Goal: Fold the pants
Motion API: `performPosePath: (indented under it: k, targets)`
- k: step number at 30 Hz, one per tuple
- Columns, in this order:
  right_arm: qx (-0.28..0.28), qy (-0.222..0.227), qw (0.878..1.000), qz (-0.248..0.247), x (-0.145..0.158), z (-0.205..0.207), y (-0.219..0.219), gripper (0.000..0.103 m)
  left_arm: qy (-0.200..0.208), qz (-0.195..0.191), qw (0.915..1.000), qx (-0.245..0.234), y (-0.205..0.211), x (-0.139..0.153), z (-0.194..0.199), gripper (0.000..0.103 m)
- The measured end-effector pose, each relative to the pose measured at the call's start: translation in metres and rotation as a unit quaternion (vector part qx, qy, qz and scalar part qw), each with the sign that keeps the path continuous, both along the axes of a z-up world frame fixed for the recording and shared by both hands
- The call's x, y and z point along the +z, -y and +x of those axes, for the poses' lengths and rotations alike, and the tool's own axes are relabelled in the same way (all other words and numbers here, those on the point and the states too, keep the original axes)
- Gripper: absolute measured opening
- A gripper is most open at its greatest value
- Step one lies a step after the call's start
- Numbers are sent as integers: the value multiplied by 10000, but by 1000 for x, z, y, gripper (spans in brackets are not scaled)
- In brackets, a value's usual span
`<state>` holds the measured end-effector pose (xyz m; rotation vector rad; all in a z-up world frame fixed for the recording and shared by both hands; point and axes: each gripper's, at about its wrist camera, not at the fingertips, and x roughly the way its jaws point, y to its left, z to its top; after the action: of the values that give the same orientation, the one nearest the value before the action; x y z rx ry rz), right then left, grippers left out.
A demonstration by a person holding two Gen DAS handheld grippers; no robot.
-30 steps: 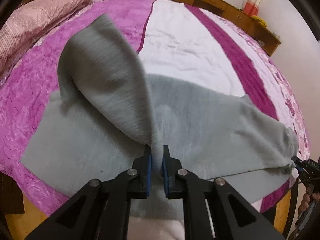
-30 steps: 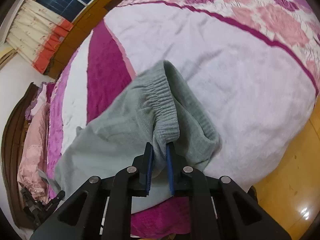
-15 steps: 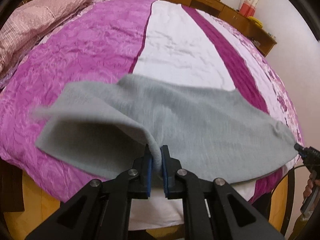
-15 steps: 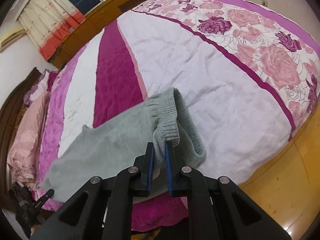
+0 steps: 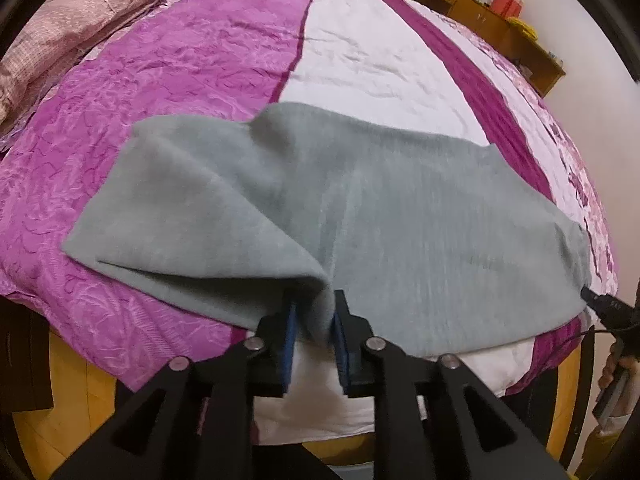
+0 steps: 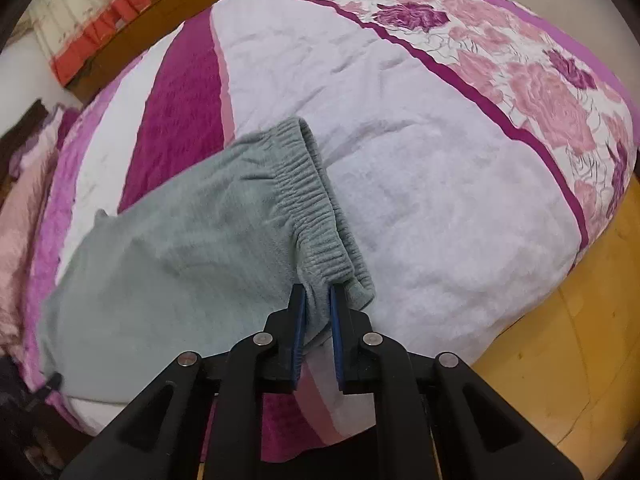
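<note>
Grey fleece pants (image 5: 380, 208) lie spread across the near edge of the bed, legs doubled over each other. My left gripper (image 5: 313, 312) is shut on the pants' near leg edge, a fold bunched between the blue pads. My right gripper (image 6: 318, 304) is shut on the elastic waistband (image 6: 316, 208), which runs away from me along the bed. The right gripper also shows at the far right of the left wrist view (image 5: 604, 304), at the waist end.
The bed (image 5: 200, 60) has a purple, white and floral cover and a pink pillow (image 5: 80, 8) at its head. Wooden cabinets (image 5: 528, 48) line the far wall. A yellow wooden floor (image 6: 580, 340) lies beside the bed's edge.
The raised pant leg has come down and now lies flat over the other leg. Both grippers have drawn the pants toward the near bed edge and lowered them, still gripping.
</note>
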<state>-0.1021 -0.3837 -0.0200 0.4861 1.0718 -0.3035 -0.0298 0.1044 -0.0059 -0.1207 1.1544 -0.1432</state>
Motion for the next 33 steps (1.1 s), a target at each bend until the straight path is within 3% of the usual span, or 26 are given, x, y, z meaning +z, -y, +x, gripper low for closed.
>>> performPosePath:
  k: [3,5,9,15,21,24,28,33]
  targets:
    - [172,-82,9996,-208,0,3,-5,6,92,96,9998,170,-11,7,-5,23]
    - [186,-100,9996,-210,3,3,-5,6,121,82,9995,289,-21,11,-10,30]
    - [137,-66,9998,-129,15,-1,-2,10,211,-12,9984,524,-41,20,-16,32]
    - [25,118,9988,-468,48,-15,-5,19,446,124,9942,975,-75,32,-24,38]
    - [270,285,9974,-612,63,-9,-20,21,630,-40,9869,1484,-110,38,-9,39]
    - [450,340,9963,-655,60,1,-31,21,588,-244,9847,1623,-122,34,4,40]
    - [570,436,9950,-695,49,10,-44,21,504,-180,9855,1613,-126,23,16,40]
    - [663,179,9967,-424,19,22,-53,21,407,-409,9885,1397,-123,7,20,39]
